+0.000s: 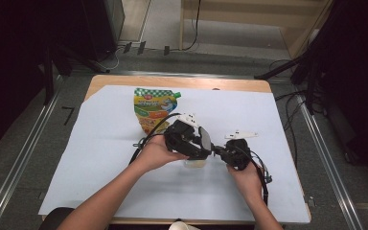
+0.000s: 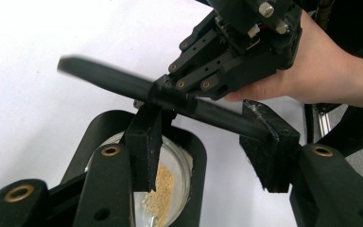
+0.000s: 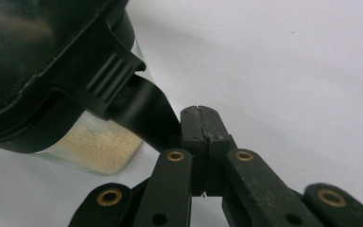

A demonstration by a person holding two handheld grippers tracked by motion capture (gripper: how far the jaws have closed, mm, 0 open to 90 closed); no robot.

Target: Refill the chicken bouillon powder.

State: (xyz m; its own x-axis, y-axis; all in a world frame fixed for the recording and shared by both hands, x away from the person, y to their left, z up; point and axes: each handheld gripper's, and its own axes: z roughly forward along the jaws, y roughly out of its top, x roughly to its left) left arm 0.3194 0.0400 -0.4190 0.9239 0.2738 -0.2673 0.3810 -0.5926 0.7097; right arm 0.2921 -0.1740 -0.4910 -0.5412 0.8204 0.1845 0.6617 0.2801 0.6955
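The right claw [image 2: 170, 97] is clamped on a black handle [image 2: 123, 85] — a scoop, I'd judge. The left claw [image 2: 208, 156] is half apart around that handle, above the glass dish of grains [image 2: 163, 189]. Next — a hand-over needing left to clamp first.

**A:** What sits under the left gripper [image 1: 206, 143] in the high view?

**B:** A clear container [image 1: 195, 163], mostly hidden by the gripper body. The printed pouch [image 1: 154, 109] is partly covered too, its lettering too small to read.

**A:** And the white cup [image 1: 182, 225]?

**B:** Cut off by the bottom edge; the black handle [image 2: 104, 78] blurs at its tip.
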